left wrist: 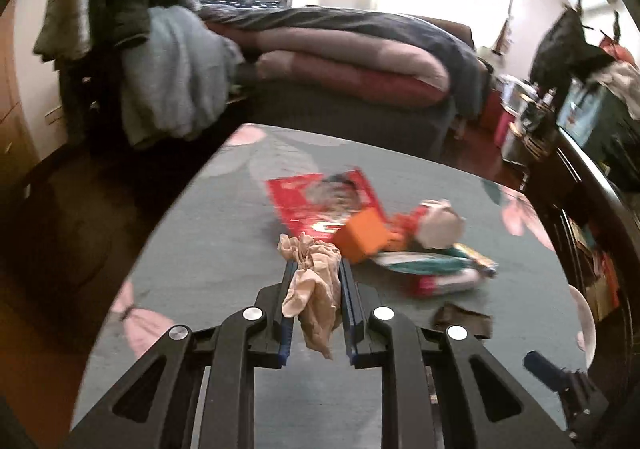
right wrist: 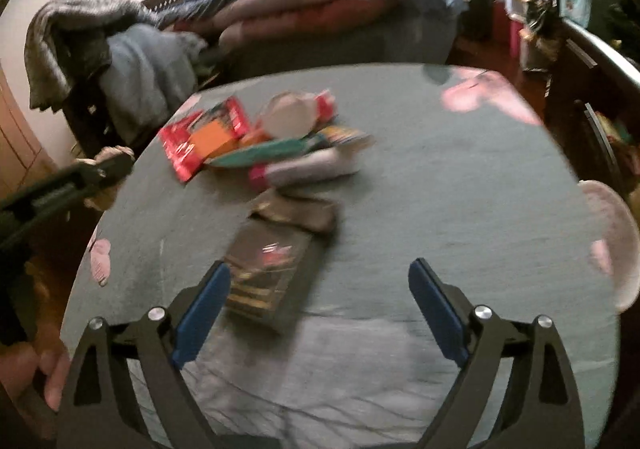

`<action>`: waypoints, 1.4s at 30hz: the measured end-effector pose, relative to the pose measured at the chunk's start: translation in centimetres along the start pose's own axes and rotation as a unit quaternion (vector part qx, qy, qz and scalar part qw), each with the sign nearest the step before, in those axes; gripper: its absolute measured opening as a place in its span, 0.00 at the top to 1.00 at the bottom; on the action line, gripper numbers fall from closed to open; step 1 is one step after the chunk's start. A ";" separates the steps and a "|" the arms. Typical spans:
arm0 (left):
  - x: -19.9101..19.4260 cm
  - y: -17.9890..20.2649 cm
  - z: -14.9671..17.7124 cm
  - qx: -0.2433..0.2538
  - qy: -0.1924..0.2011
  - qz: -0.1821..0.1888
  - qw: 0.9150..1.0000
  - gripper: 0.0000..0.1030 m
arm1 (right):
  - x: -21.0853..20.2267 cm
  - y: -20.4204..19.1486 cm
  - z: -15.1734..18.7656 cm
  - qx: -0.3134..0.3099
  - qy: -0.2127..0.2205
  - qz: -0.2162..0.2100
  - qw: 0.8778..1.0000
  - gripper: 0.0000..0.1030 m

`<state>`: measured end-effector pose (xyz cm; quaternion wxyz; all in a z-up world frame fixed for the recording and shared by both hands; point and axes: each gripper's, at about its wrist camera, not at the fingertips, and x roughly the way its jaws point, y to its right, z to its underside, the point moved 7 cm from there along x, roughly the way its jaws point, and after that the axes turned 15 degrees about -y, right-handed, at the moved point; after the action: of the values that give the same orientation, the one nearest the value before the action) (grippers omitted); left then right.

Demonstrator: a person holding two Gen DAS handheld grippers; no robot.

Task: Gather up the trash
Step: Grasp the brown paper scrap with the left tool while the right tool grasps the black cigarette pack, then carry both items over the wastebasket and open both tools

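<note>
Beige crumpled tissue (left wrist: pixel 311 285), soft and featherlight, pinched mid-wad between left gripper (left wrist: pixel 314 269) fingers above the surface (left wrist: pixel 208 249). Right gripper (right wrist: pixel 320 281) fingers apart over a dark flat packet (right wrist: pixel 268 269): thin, likely slippery, best taken across an edge.

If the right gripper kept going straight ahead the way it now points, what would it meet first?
Probably the dark flat packet, lying on the table just ahead of the open right gripper, nearer its left finger. The brown wrapper comes next; blur leaves depth uncertain.
</note>
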<state>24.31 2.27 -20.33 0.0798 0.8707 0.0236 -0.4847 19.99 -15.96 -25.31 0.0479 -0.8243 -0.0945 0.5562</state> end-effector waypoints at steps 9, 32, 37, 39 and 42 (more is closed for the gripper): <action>0.0 -3.3 0.5 -0.023 -0.001 0.005 1.000 0.80 | 2.4 -2.5 -0.7 -0.002 -0.009 0.026 1.000 0.14; -2.2 2.9 0.9 0.028 0.008 0.019 0.999 0.80 | -4.0 3.6 1.4 0.041 0.047 -0.003 0.998 0.46; -2.8 5.3 1.1 0.049 0.011 0.023 0.998 0.80 | -5.5 6.1 2.0 0.061 0.060 -0.005 0.996 0.46; -3.1 6.4 1.1 0.058 0.013 0.027 0.998 0.80 | -6.1 7.3 2.4 0.070 0.065 -0.004 0.995 0.46; -3.3 8.1 1.2 0.071 0.014 0.034 0.997 0.80 | -6.8 8.8 2.8 0.083 0.072 -0.003 0.994 0.46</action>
<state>22.49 -5.76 -17.23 0.0341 0.8811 -0.0397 -0.4701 15.85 -26.09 -21.83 0.1241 -0.8551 -0.0466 0.5012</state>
